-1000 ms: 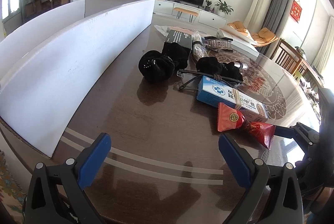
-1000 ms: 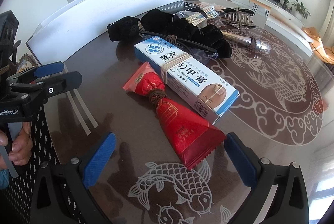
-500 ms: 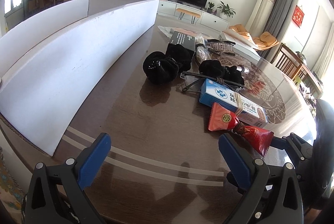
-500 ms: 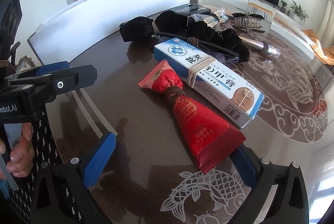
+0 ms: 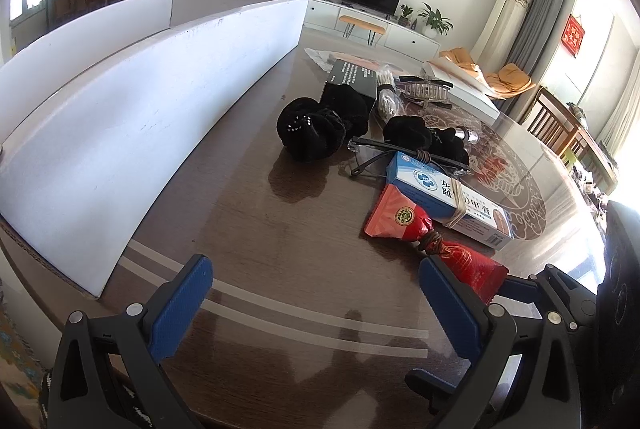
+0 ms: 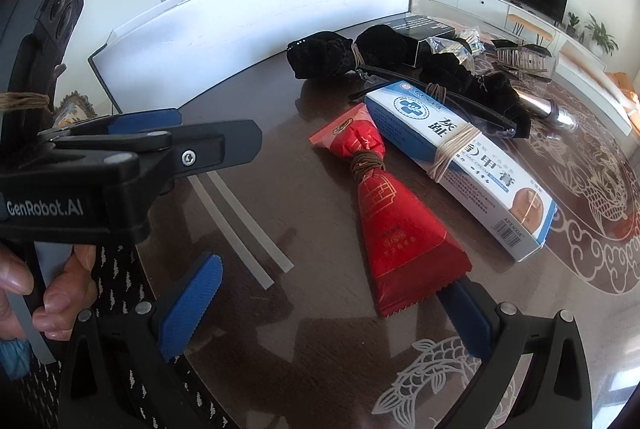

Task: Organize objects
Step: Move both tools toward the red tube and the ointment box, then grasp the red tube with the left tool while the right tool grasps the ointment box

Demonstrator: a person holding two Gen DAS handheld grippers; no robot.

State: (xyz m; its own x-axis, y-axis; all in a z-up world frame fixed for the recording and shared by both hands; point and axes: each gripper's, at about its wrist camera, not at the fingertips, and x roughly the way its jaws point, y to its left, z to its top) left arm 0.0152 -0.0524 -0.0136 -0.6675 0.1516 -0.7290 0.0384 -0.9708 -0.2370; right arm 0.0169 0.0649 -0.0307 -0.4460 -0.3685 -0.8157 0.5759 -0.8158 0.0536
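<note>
A red packet point(image 6: 394, 229) tied with brown cord lies on the dark round table point(image 6: 320, 369); it also shows in the left wrist view point(image 5: 432, 245). Beside it lies a blue-and-white box point(image 6: 460, 165) bound with twine, also in the left wrist view point(image 5: 448, 203). My right gripper point(image 6: 332, 309) is open, with the packet's serrated end just inside its right finger. My left gripper point(image 5: 316, 301) is open and empty over bare table near the front edge, left of the packet.
A long white cardboard box point(image 5: 120, 101) runs along the table's left side. Black fabric bundles point(image 5: 316, 133), black glasses point(image 6: 432, 97), a black box point(image 5: 352, 77), a hair claw clip point(image 6: 520, 57) and a silver tube point(image 6: 548, 107) lie further back.
Both grippers have drawn back toward the near table edge and shifted left. The red packet's end now lies by the right gripper's right finger. No object has moved.
</note>
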